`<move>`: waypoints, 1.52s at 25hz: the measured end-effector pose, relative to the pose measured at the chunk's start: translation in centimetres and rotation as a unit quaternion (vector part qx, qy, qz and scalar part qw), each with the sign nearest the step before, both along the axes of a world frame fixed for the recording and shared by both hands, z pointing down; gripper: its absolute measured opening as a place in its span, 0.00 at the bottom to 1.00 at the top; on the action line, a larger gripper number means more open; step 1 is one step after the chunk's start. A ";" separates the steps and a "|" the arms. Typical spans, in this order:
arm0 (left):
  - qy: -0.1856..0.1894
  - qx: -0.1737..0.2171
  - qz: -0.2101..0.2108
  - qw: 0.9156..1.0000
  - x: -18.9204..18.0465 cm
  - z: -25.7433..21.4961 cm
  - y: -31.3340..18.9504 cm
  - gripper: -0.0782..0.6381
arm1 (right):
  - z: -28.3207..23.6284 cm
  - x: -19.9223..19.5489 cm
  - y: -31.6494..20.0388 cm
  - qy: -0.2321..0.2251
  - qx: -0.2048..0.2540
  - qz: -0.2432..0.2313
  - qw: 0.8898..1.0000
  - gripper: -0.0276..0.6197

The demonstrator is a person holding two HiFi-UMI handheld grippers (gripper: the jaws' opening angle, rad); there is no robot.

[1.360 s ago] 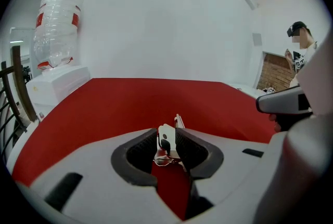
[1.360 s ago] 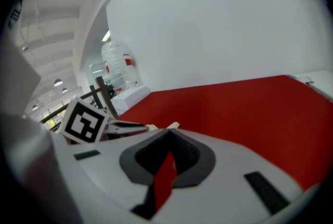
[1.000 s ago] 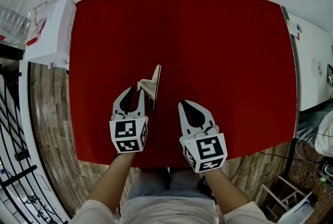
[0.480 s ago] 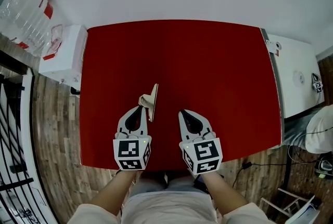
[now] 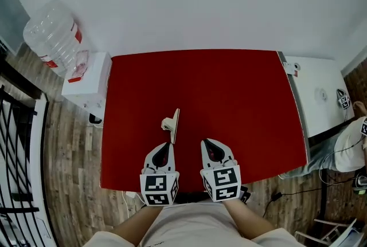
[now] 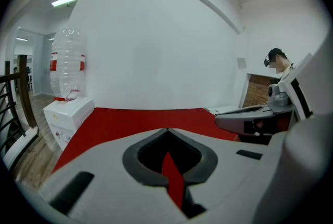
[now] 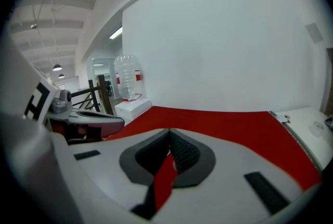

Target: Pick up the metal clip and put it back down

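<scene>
Clip [image 5: 172,124] position: at rest on the table [image 5: 241,97], just ahead of the left gripper [image 5: 165,145] fingertips. Forward and to the left of the right gripper [image 5: 209,142] fingertips. Touching neither. Appears to stand on edge, long plate running away from the fingers, handle loop on the side away from the right fingers.

Finger state: left clenched tip to tip, nothing between. Right likewise clenched and empty. Both held clear of the table, side by side.

Handling, as judged: expect a light, stiff piece of thin sheet metal. Treat as smooth and liable to slip or tip over under a sideways nudge. Not fragile. Avoid squeezing the handles together, since that may spring the mouth open.

Hold point: release the left fingers first, then close across the flat faces of the plate at the end nearest those fingertips. Alternatively, pinch the handle loop.
</scene>
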State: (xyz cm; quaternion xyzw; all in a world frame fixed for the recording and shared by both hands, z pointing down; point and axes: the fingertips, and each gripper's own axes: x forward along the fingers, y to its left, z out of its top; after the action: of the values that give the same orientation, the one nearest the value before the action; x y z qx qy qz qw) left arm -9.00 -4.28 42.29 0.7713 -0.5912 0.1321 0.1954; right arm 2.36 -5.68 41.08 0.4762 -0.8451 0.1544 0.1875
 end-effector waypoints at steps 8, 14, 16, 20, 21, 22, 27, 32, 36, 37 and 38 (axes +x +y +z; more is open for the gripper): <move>-0.011 0.028 -0.024 0.999 -1.1 -2.0 1.4 0.12 | -0.1 0.9 1.4 -0.024 -0.016 0.018 0.999 0.05; -0.013 0.045 -0.028 0.999 -1.1 -3.7 0.8 0.12 | -1.0 0.6 1.5 -0.030 -0.007 0.013 0.999 0.05; -0.014 0.045 -0.028 0.999 -1.1 -3.9 0.9 0.12 | -1.3 0.5 1.4 -0.029 -0.003 0.010 1.000 0.05; -0.012 0.041 -0.031 0.999 -0.9 -3.7 1.2 0.12 | -1.6 0.6 1.3 -0.029 0.000 0.006 1.000 0.05; -0.011 0.040 -0.031 0.999 -0.8 -3.6 1.3 0.12 | -1.6 0.6 1.3 -0.030 -0.001 0.006 1.000 0.05; -0.011 0.040 -0.030 0.999 -0.7 -3.6 1.4 0.12 | -1.5 0.6 1.4 -0.031 -0.002 0.005 1.000 0.05; -0.011 0.044 -0.032 0.998 -0.7 -3.8 1.6 0.12 | -1.6 0.4 1.7 -0.031 -0.002 -0.002 1.000 0.05; -0.012 0.044 -0.031 0.998 -0.5 -4.0 2.0 0.12 | -1.8 0.5 2.1 -0.032 -0.001 -0.007 0.999 0.05; -0.010 0.042 -0.029 0.999 -0.2 -3.8 2.3 0.12 | -1.9 0.6 2.4 -0.033 -0.001 -0.009 0.999 0.05; -0.010 0.041 -0.028 0.999 -0.2 -3.7 2.4 0.12 | -1.9 0.6 2.4 -0.032 -0.001 -0.010 0.999 0.05; -0.010 0.041 -0.028 0.999 -0.1 -3.7 2.5 0.12 | -1.9 0.5 2.5 -0.032 -0.001 -0.011 0.999 0.05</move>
State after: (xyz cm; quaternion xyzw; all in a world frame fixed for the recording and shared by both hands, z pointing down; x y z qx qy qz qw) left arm -9.15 -1.82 38.60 0.7606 -0.6192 0.1101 0.1611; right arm 2.86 -3.16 39.21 0.4614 -0.8557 0.1683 0.1631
